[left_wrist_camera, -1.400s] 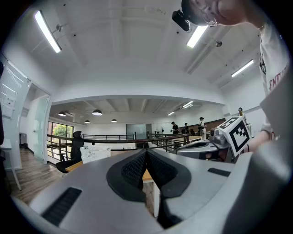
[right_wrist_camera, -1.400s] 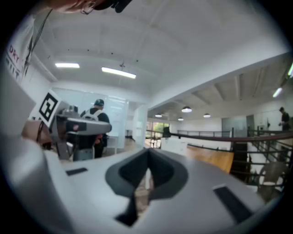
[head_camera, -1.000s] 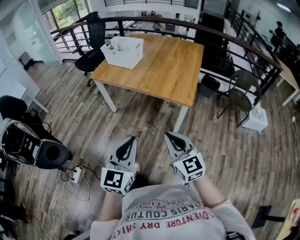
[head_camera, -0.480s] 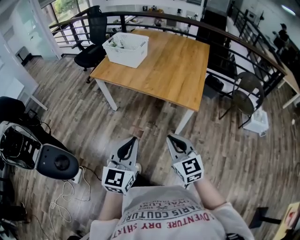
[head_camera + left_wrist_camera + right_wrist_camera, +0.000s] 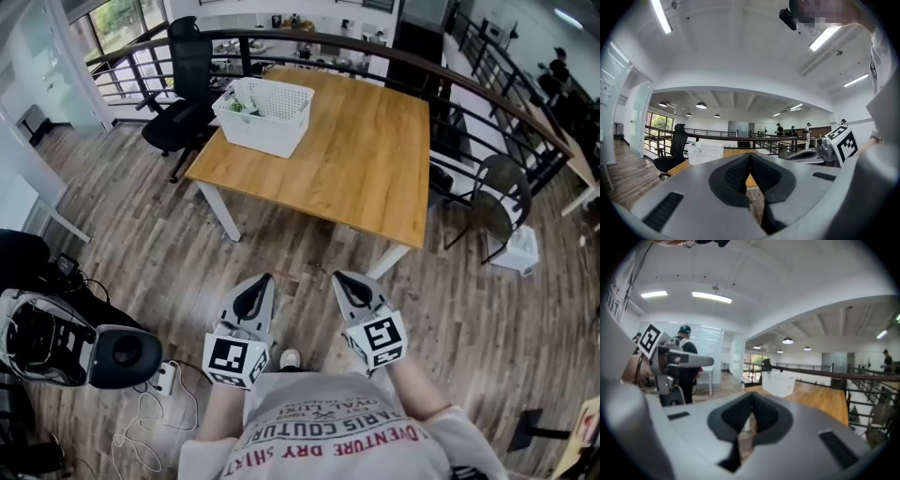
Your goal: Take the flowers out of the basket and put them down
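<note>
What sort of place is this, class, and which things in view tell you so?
Probably an open-plan office on an upper level. A wooden table bears a white basket, a black office chair stands beside it, and a dark railing runs behind them.

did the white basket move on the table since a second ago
No. The white basket keeps its far-left corner of the wooden table; both shifted together in the head view, so the camera moved.
</note>
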A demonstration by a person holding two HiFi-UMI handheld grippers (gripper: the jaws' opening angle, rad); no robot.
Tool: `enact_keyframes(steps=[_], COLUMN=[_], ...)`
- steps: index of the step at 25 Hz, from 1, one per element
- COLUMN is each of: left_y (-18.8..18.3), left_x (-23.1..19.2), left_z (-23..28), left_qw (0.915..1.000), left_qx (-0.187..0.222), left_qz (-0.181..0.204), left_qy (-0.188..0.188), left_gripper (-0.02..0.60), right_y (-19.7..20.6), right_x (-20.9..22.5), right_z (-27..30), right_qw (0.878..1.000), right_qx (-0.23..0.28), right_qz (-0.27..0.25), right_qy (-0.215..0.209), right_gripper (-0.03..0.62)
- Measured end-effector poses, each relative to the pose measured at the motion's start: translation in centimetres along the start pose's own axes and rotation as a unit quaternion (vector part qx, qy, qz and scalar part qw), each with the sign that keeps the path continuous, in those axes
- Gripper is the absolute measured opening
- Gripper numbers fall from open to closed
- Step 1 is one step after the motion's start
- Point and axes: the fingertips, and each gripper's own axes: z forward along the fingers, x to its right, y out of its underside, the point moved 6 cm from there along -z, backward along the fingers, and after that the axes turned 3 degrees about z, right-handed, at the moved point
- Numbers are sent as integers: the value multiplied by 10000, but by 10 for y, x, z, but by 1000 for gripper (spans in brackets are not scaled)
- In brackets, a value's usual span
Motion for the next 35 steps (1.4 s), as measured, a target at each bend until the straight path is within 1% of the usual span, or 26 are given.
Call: enact_keyframes(steps=[4,9,16,20,26,30,35], left_y=[4,1,19,23,29,26,24], left_x=[-55,-103,-153,-186,-234,-282,-335], left_z=[8,9,23,47,105,153,214], left_qw=[10000,10000,9993,9987,9983,9981,9980], left_qx=[-13,-54,-256,-192,-261,-286,-304], left_qz=[2,-30,-240,-349,-353,-232,-255], left_qy=[13,-18,-152,-316,-391,-485,-486], left_gripper=[25,25,25,25,25,25,25], right_y=[-6,-20,-24,-26,-38,-47,-63], right_x=[-11,-24,-29,-24,0,33,74], right_z=[48,93,153,197,276,344,414], right_qw=[9999,9997,9997,9993,9983,9983,9986], right_qx=[-13,-15,-172,-250,-269,-235,-125], right_qz=[126,210,192,134,72,99,181], right_qy=[109,157,-54,-243,-509,-518,-487], right_gripper=[28,28,28,28,28,28,28])
